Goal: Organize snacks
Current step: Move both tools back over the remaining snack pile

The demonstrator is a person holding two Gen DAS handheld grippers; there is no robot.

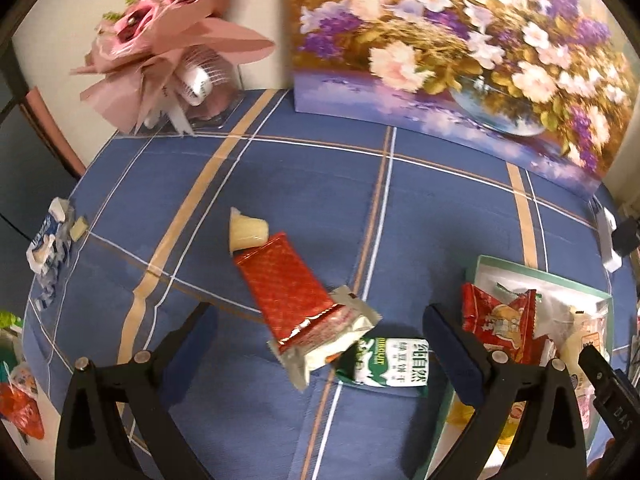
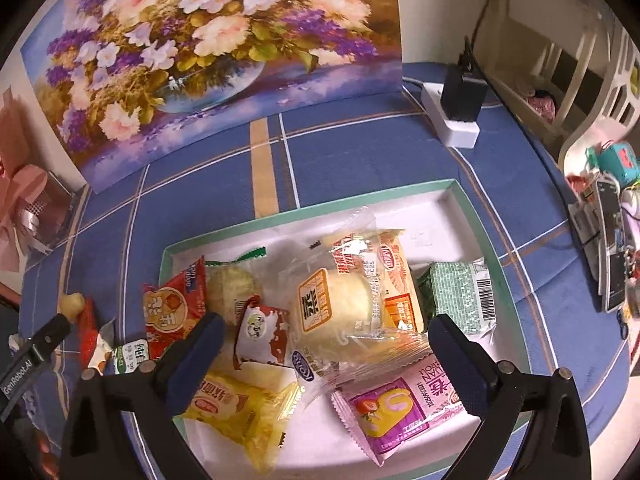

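Note:
In the left wrist view my left gripper (image 1: 320,332) is open and empty, hovering over loose snacks on the blue tablecloth: a red wafer packet (image 1: 286,284), a pale jelly cup (image 1: 246,232) at its far end, a silver-white packet (image 1: 340,340) under it and a green-white biscuit packet (image 1: 386,368). The green-rimmed white box (image 1: 540,276) is at the right. In the right wrist view my right gripper (image 2: 324,340) is open and empty above that box (image 2: 452,200), which holds several snacks, among them a clear-wrapped bun (image 2: 344,308), a pink packet (image 2: 396,408) and a yellow packet (image 2: 236,412).
A flower painting (image 1: 460,48) leans at the back of the table. A pink bouquet (image 1: 168,40) stands back left. Blue-white wrappers (image 1: 50,248) lie at the left edge. A white power strip with black plug (image 2: 456,112) sits back right. A phone (image 2: 610,248) lies at the right.

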